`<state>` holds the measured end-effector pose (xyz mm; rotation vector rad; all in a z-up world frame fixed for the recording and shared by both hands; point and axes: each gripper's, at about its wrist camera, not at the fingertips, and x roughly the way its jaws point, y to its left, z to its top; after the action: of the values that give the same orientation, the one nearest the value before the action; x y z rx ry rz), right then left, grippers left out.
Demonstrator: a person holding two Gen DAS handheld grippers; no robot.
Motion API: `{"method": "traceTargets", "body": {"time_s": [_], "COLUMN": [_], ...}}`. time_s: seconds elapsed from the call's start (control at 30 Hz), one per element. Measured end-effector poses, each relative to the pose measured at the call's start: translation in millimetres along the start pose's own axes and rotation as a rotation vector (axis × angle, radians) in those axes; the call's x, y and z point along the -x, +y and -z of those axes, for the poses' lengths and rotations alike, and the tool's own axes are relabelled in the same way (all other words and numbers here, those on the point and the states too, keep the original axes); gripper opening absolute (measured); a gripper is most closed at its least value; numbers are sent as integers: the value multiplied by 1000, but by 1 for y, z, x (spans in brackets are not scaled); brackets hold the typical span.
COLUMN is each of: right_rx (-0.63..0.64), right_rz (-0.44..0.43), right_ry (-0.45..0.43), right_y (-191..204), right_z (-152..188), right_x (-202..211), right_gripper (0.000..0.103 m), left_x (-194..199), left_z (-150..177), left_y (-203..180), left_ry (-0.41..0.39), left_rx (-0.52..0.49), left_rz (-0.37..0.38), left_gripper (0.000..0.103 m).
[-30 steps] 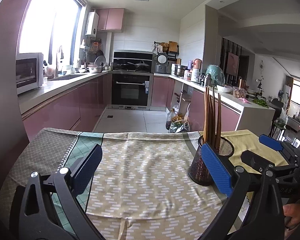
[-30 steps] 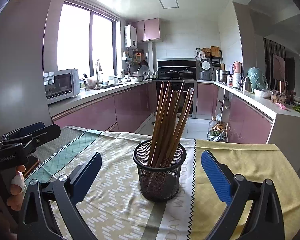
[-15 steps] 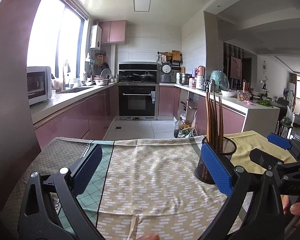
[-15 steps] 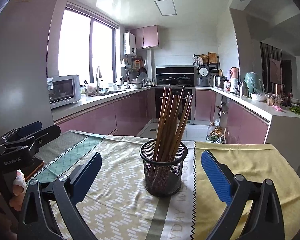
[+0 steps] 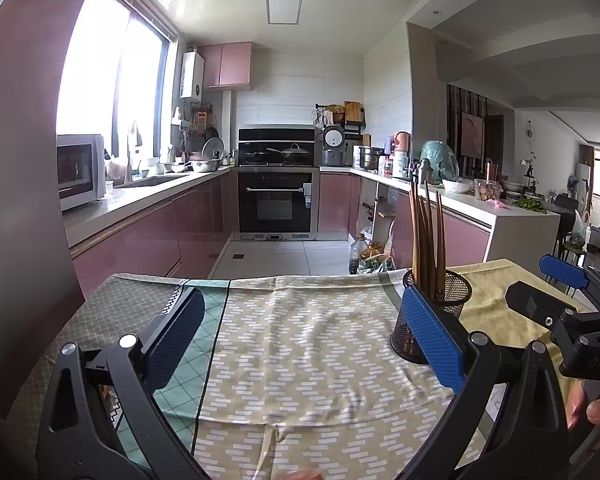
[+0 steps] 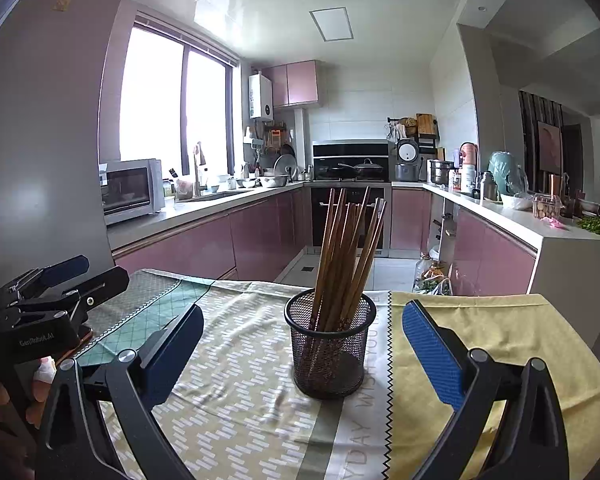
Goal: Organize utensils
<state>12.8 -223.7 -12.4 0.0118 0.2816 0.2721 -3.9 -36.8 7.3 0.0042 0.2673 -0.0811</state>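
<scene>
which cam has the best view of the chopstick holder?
Right wrist. The mesh holder stands centred and unobstructed between the open right gripper fingers, chopsticks fanned out in it. In the left wrist view the holder sits off right, partly hidden behind that gripper's blue finger pad.

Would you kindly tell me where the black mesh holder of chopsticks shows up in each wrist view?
Left wrist view: the mesh holder sits right of centre, partly hidden behind the left claw's blue right finger.
Right wrist view: the mesh holder stands centred, between the right claw's open fingers.
Shared landmark: the black oven behind it.
</scene>
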Motion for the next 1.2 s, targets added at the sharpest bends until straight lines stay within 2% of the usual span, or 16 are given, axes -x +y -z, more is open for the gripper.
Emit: {"method": "traceTargets", "body": {"time_s": [1.2], "right_rx": [-6], "right_rz": [-5], "right_ry": [8], "right_y": [2], "right_z": [0], "right_x": [1], "right_gripper": [96], "left_x": [2], "left_z": [3], "left_y": [-5], "left_ry": [7], "left_rx": [17], "left_rz": [1], "left_gripper": [97]}}
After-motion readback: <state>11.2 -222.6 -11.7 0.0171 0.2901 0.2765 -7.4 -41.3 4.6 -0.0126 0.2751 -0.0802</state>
